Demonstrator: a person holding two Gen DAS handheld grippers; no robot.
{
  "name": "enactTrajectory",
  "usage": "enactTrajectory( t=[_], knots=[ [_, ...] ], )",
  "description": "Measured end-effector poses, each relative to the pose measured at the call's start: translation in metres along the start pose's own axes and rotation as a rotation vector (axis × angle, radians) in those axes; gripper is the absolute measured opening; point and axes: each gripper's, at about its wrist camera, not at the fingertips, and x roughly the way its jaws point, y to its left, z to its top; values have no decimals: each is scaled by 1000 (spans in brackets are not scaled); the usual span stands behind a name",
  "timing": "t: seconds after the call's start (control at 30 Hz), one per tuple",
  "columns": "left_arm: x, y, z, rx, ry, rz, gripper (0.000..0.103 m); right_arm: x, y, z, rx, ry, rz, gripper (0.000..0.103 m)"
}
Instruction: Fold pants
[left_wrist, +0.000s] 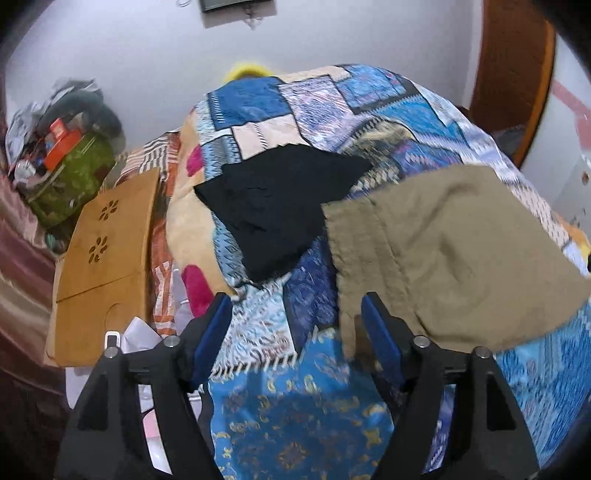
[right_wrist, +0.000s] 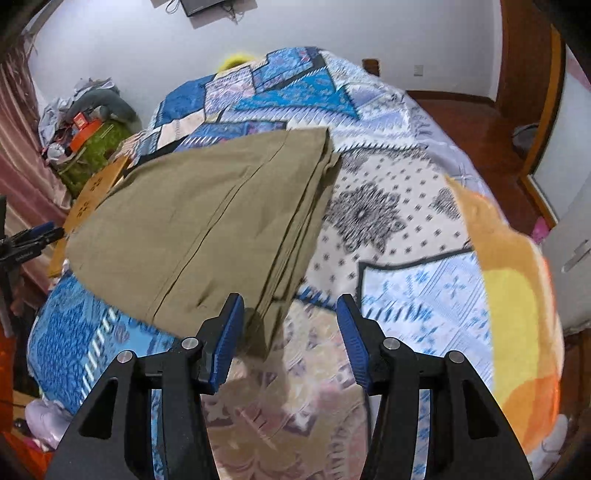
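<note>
The khaki pants lie folded flat on the blue patchwork bedspread. In the right wrist view the pants show as a layered stack with their near corner between my fingers. My left gripper is open and empty; its right finger sits at the pants' near left corner. My right gripper is open and empty, its left finger just in front of the pants' corner. The left gripper also shows at the left edge of the right wrist view.
A black garment lies on the bedspread left of the pants. A wooden lap table leans beside the bed on the left, with a green bag and clutter behind it. An orange and yellow blanket covers the bed's right edge.
</note>
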Motion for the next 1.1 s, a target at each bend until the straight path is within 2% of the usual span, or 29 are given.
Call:
enactTrajectory(
  t=[0.13, 0.3, 0.57, 0.6, 0.7, 0.77, 0.83, 0.93, 1.1],
  knots=[
    [10, 7, 23, -46, -3, -8, 82, -2, -5, 21, 19, -42, 17, 49],
    [35, 6, 53, -86, 21, -42, 86, 12, -12, 52, 44, -69, 22, 57],
    [104, -1, 69, -170, 166, -160, 87, 54, -3, 78, 30, -35, 60, 58],
    [112, -3, 67, -168, 181, -159, 87, 58, -3, 78, 30, -27, 67, 58],
    [132, -7, 60, -144, 189, -94, 89, 75, 3, 74, 18, 12, 82, 58],
    [141, -2, 55, -142, 190, -11, 89, 84, 3, 71, 2, 43, 84, 58],
    [152, 8, 50, -160, 230, 66, 88, 93, 6, 65, -19, 77, 74, 58],
    [157, 28, 39, -229, 275, 32, 84, 93, 4, 61, -28, 74, 62, 60],
    [126, 44, 27, -257, 228, 24, 84, 84, 4, 62, -41, 77, 21, 61]
  ],
)
